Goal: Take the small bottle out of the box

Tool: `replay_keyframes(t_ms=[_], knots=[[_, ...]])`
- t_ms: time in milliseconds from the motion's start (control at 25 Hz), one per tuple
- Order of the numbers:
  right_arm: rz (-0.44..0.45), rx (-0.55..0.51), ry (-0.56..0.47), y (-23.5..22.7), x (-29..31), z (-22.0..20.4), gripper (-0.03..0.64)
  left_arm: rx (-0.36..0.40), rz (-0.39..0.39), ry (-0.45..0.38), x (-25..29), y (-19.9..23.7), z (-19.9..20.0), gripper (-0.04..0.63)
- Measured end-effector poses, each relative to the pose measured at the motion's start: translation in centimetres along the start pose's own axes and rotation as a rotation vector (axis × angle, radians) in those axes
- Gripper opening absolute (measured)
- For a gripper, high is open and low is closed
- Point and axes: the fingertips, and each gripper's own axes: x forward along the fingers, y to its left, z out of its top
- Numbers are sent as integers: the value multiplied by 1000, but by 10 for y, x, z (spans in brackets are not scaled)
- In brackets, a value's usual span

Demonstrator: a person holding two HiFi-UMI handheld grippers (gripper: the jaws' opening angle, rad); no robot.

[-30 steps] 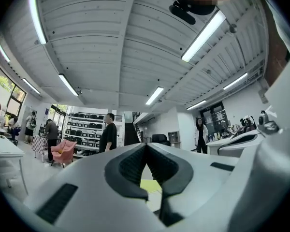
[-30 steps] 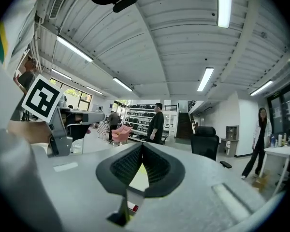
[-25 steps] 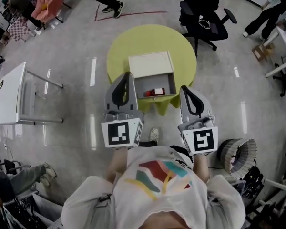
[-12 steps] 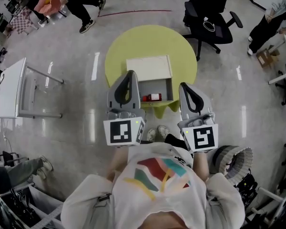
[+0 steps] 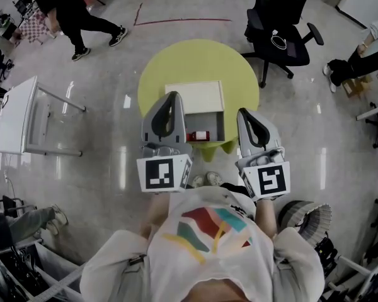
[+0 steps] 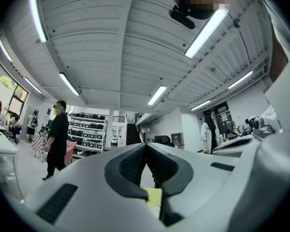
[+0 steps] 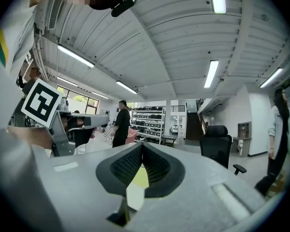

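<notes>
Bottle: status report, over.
Shut, empty: left tongs, right tongs. Small bottle lying in open box, untouched. Nothing blocking.

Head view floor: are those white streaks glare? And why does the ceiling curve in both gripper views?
Head view: yes, reflected light streaks the glossy floor. Left and right gripper views: wide-angle lenses bow the ceiling and blacken the corners.

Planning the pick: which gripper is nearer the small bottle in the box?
Left. The left gripper is just left of the small bottle; the right gripper lies right of the box.
</notes>
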Motion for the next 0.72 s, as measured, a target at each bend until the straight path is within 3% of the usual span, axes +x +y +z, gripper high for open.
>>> replay_keyframes(t_ms=[160,280,360,520,600,720], knots=[[46,-23,33,1,6,-3,5,11,16,4,0,3,1,15],[133,-36,33,2,19,-3,6,35,31,-4,1,7,2,15],[235,-43,46,9,29,-5,80,47,51,2,0,12,-2,15],[454,-43,113,26,49,-22,91,38,99,18,-10,27,-12,15],[586,-55,188,41,59,-40,103,33,126,21,-17,35,-15,15],[774,-125,327,66,66,-76,198,29,167,51,-30,45,-24,15]])
